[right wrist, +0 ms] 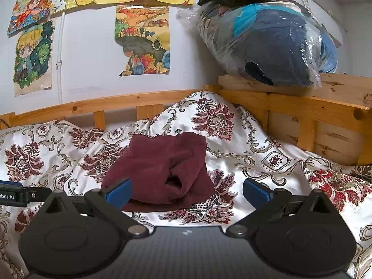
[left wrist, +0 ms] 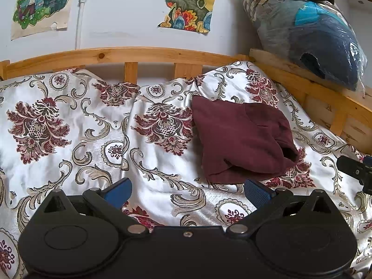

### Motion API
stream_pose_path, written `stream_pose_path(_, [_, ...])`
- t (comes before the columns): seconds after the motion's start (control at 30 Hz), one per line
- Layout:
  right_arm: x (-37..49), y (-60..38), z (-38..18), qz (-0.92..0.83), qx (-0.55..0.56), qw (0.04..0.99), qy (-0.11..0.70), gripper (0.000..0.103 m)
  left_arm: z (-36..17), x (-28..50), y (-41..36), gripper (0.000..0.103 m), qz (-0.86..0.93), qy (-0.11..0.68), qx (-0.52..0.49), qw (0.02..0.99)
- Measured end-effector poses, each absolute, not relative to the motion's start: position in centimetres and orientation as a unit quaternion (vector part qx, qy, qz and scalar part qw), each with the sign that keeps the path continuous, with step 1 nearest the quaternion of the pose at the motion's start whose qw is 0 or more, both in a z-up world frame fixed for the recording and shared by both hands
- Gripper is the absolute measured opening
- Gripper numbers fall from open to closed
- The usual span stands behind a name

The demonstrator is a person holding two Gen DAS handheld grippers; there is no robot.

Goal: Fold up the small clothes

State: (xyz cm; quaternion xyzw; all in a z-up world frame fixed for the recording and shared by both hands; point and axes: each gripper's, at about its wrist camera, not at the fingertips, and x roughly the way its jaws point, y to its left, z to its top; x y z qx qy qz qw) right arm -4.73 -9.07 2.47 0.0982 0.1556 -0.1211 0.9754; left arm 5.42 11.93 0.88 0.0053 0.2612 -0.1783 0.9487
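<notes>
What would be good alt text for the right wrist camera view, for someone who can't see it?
A folded maroon garment lies on a floral bedspread, just ahead of the open right claw, which holds nothing. Behind it are a wooden bed rail, drawings on the wall, and a plastic bag of clothes.

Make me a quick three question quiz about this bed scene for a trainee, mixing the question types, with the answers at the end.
1. True or false: the left gripper is clamped on the maroon garment.
2. Multiple choice: where does the maroon garment lie? A) hanging over the wooden bed rail B) on the floral bedspread C) inside the clear plastic bag of clothes
3. Fill in: the right gripper is ____, its jaws spread wide with nothing between them.

Key
1. False: it is open, and its fingers hold nothing.
2. B
3. open
</notes>
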Motion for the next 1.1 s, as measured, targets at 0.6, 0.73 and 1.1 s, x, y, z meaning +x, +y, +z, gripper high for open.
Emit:
stream_pose_path(0.6, [-4.63,-9.08,2.37,-0.125,0.099,0.974,0.159,0.103,0.80,5.38,11.93,0.102,-0.179,0.263,0.004,0.948])
stream_pose_path(0.73, [-4.62,-9.06,2.35,-0.124,0.098,0.974,0.160,0.103,0.78,5.41,11.99,0.102,-0.179,0.263,0.004,0.948])
stream_pose_path(1.1, [-4.54,-8.94,2.26,-0.124,0.097,0.974,0.163,0.103,0.69,5.69,11.80,0.102,-0.176,0.275,0.021,0.945])
